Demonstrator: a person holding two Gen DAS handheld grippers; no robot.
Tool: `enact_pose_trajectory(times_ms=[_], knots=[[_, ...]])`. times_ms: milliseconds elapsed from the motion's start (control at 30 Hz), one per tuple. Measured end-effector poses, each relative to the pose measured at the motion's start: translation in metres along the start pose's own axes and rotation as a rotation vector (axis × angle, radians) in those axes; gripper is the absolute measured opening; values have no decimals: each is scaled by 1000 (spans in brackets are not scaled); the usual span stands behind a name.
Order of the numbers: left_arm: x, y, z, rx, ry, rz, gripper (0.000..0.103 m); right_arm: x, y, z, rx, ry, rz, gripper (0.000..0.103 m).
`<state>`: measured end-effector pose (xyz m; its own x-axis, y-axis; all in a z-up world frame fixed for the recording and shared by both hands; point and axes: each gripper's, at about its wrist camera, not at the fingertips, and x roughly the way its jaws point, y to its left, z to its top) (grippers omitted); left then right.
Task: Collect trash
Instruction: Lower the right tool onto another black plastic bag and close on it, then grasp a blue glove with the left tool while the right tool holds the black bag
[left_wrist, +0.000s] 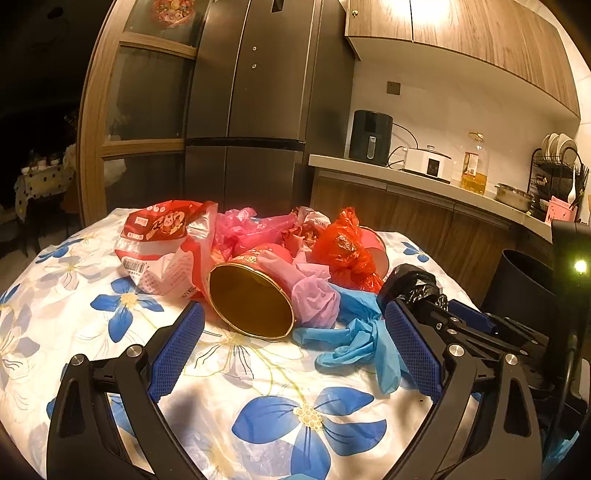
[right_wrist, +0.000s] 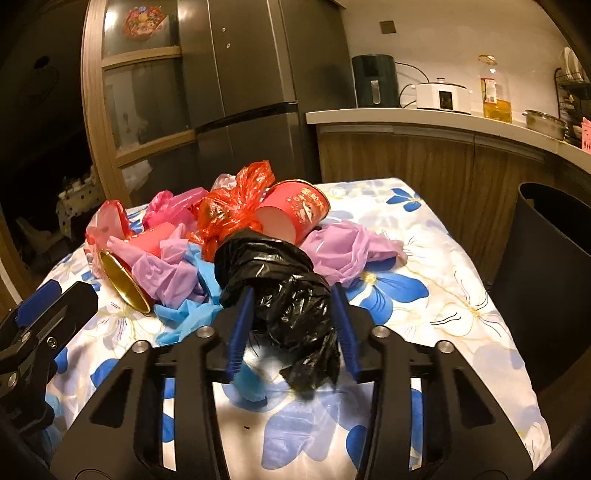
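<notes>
A crinkled black plastic bag (right_wrist: 284, 291) shines glossy between blue pads with a rough grid texture (right_wrist: 238, 332). The floral cloth table cover (left_wrist: 295, 424) has a satin sheen. A tipped red paper cup (left_wrist: 251, 295) has a shiny gold foil lining. The blue glove (left_wrist: 365, 343) looks thin, matt, rubbery. The tall grey fridge (left_wrist: 258, 110) is brushed metal

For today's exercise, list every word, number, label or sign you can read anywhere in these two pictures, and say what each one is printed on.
No text here reads with certainty.
Red snack bag: white characters, a small label, a barcode and fine print, all too blurred.
Tipped red cup: gold characters, unreadable.
Gold-lined cup: gold rim print, unreadable.
Oil bottle: label too small.
Red decoration on the cabinet glass: no legible words.
</notes>
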<state>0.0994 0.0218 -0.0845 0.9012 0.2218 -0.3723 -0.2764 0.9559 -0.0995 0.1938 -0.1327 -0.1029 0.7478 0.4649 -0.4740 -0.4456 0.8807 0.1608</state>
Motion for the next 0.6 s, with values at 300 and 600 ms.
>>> enact_pose_trajectory(times_ms=[300,600], knots=[[4,-20,-4,24,26,-20,90,-39,-17,2,36,-93,-26,19],[44,-57,-19,64,201,-24,51,-93,-46,6,100,-182,-71,19]])
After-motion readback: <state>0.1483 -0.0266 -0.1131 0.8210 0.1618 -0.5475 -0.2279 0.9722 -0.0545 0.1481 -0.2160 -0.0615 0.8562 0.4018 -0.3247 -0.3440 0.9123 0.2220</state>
